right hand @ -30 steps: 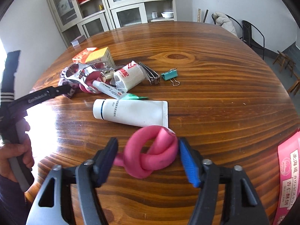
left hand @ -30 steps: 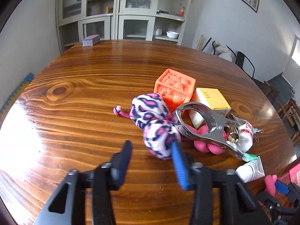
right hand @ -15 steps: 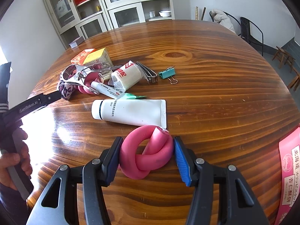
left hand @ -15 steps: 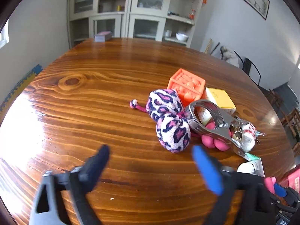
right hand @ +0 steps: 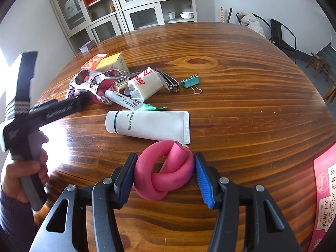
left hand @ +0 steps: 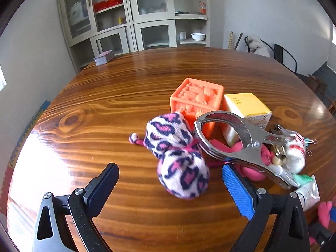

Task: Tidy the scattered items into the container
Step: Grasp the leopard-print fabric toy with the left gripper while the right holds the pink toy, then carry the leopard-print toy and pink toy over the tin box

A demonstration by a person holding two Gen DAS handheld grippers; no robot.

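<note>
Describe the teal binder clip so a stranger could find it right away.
On the round wooden table, find the cluttered pile of small items. The teal metal binder clip lies at its right edge, beside the steel nail clippers. It alone is teal, with wire loop handles.

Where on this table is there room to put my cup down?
The wooden table is bare right of the teal binder clip, and past the orange block toward the cabinet. It is crowded around the leopard-print toy, metal tongs and white tube.
</note>
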